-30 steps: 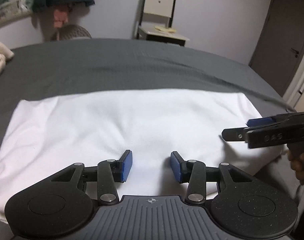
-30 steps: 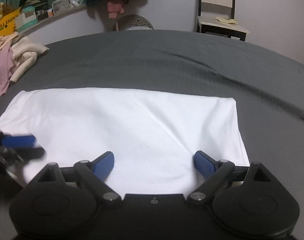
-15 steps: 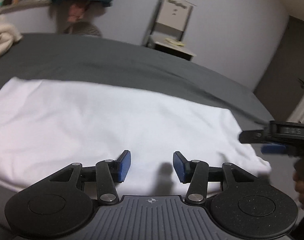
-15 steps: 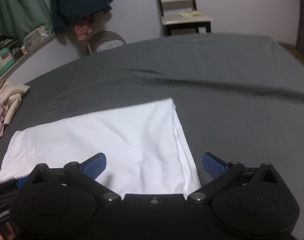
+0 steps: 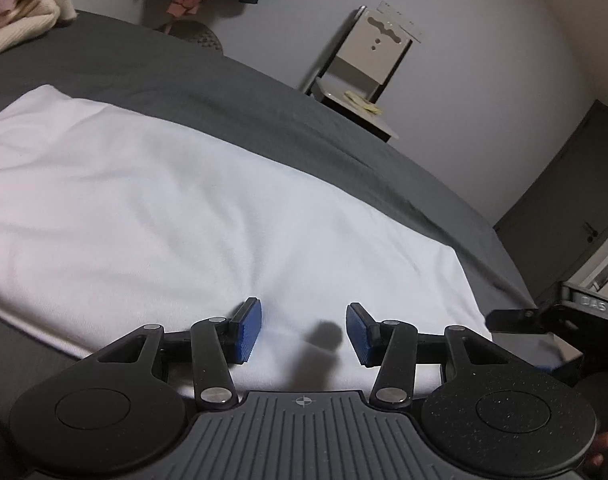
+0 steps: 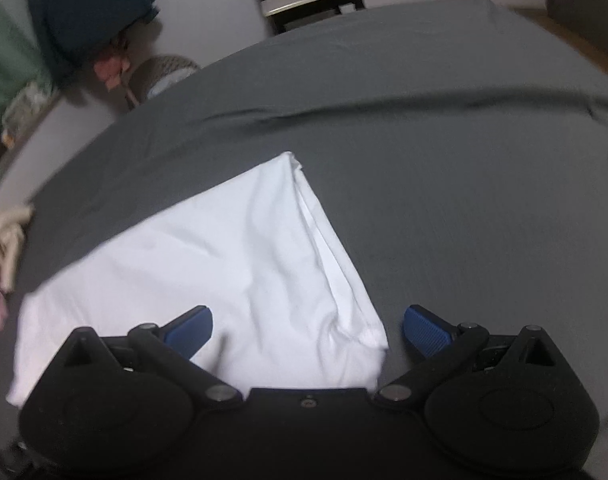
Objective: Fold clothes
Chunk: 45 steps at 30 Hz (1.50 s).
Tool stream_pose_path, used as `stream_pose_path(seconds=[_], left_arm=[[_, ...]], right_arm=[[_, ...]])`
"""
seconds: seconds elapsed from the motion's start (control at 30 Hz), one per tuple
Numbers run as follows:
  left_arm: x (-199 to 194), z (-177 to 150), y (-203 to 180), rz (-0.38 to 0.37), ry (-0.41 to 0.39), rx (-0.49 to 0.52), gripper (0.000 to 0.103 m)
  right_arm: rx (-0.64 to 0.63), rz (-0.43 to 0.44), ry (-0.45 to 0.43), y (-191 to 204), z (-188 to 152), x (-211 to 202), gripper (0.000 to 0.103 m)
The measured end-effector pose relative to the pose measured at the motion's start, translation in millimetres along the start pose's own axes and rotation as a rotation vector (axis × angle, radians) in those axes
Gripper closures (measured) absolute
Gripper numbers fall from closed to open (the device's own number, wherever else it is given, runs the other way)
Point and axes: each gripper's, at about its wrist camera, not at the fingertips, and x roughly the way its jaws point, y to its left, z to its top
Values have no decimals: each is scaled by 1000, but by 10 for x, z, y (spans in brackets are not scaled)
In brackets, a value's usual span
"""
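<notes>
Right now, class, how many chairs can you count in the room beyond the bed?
1. A single pale chair stands against the wall past the far edge of the grey bed; the right wrist view shows it too. Others could be outside the views.

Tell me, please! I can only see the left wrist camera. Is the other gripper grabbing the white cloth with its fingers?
Observer: No. The right wrist view shows the right gripper with its fingers spread wide, not pinching the white cloth.
Operator: What's between them, then?
Observer: The cloth's near corner sits between the fingers, much closer to the one on the right of the picture.
Operator: Is the cloth just one layer?
Observer: No. Its side edge shows stacked layers, so it is already folded over.
</notes>
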Motion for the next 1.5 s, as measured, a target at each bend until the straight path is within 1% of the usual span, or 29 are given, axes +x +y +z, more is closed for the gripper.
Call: stream_pose_path(seconds=[0.07, 0.1, 0.17, 0.23, 0.37, 0.43, 0.47, 0.5, 0.53, 0.57, 0.7, 0.77, 0.83, 0.87, 0.9, 1.0, 1.1, 1.13, 1.2, 1.23, 1.3, 1.5], left_arm=[[10, 6, -25, 10, -1, -10, 55], [20, 13, -37, 13, 0, -11, 55], [35, 15, -51, 17, 0, -3, 55], [35, 19, -47, 15, -2, -18, 55], [43, 19, -10, 3, -5, -62, 55], [41, 12, -3, 0, -6, -66, 55], [38, 7, 0, -1, -6, -66, 55], [36, 2, 2, -2, -6, -66, 55], [35, -1, 3, -3, -7, -65, 55], [36, -2, 0, -3, -7, -65, 55], [28, -9, 7, -10, -11, -79, 55], [33, -6, 25, -21, -8, -86, 55], [38, 2, 46, -29, -2, -93, 55], [44, 8, 47, -31, 3, -93, 55], [52, 15, 41, -32, 8, -89, 55], [63, 30, 28, -34, 20, -68, 55], [69, 28, 28, -36, 20, -61, 55], [71, 28, 28, -36, 20, -59, 55], [75, 27, 28, -38, 19, -55, 55], [77, 27, 28, -38, 19, -52, 55], [81, 26, 28, -40, 19, -48, 55], [91, 24, 25, -42, 18, -34, 55]], right_arm=[[77, 65, 43, -119, -5, 0, 0], [99, 77, 56, -149, -6, 6, 0], [109, 69, 72, -165, -9, 49, 0], [129, 83, 69, -178, 11, 103, 0], [198, 159, 50, -250, 56, 195, 0], [197, 169, 33, -252, 55, 205, 4], [196, 174, 25, -253, 54, 209, 17], [204, 172, 20, -268, 45, 204, 40], [215, 168, 17, -288, 32, 197, 48], [226, 164, 14, -307, 20, 190, 52], [237, 161, 23, -321, 11, 181, 54], [208, 114, 12, -276, -2, 157, 51], [170, 72, -6, -222, -4, 142, 40], [157, 69, -9, -204, 6, 144, 34], [141, 70, -5, -186, 23, 158, 30], [21, 78, 53, -119, 113, 217, 23], [-187, 82, 135, -7, 252, 286, 23], [-246, 76, 148, 20, 287, 295, 23], [-331, 35, 155, 47, 323, 333, 23], [-335, 36, 153, 39, 322, 351, 23], [-322, 52, 144, 13, 312, 378, 16], [-376, 28, 123, 72, 237, 417, 12]])
